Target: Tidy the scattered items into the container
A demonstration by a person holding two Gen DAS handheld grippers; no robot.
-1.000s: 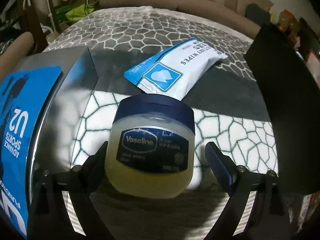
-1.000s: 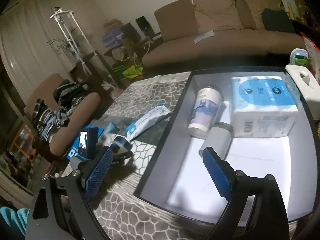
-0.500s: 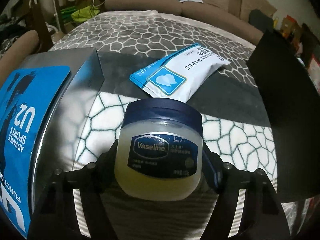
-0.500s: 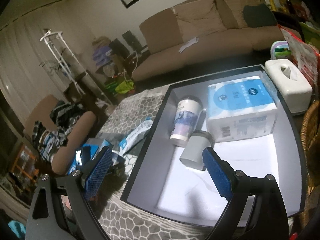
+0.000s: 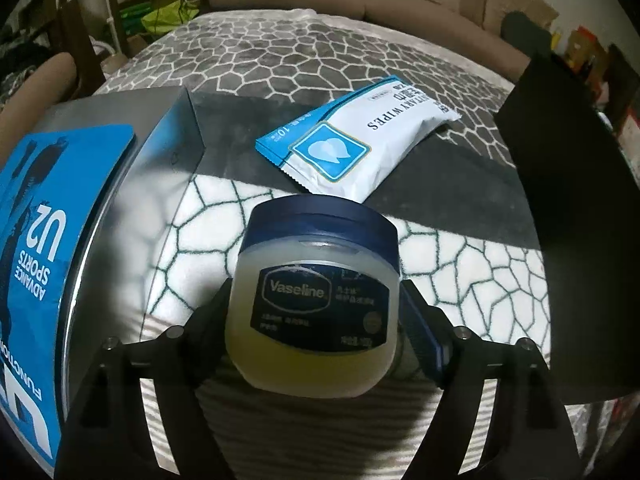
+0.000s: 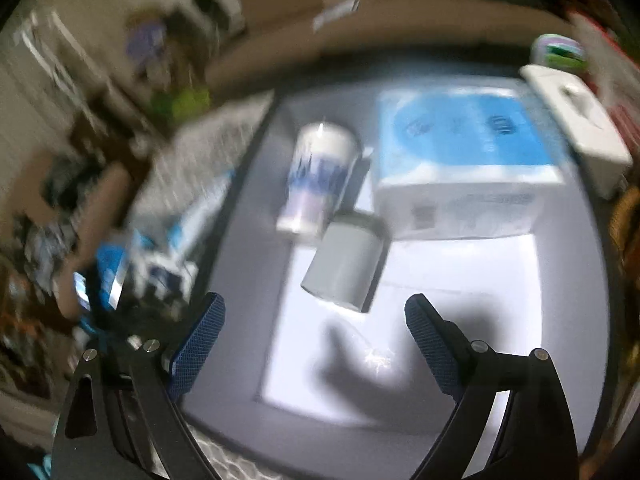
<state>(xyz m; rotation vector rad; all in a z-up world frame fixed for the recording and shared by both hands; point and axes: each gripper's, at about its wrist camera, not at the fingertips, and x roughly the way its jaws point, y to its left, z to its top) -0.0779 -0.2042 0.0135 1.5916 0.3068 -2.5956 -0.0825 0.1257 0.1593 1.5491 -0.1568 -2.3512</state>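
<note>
Since the earlier frame, the left gripper (image 5: 316, 316) had closed in from a wide stance around the Vaseline jar (image 5: 316, 312); now its jaws were easing open a little, the left finger against the jar, the right pad (image 5: 420, 332) just beside it. The jar sat low in the frame's centre on the pebble-patterned cloth (image 5: 280, 60).

The step looked like grasping the jar; next would call for a firm squeeze and a lift toward the container (image 6: 440, 408).

The jar was round, translucent plastic with a dark blue cap. The right gripper (image 6: 316, 340) stood wide open, empty, over the blurred grey container.
</note>
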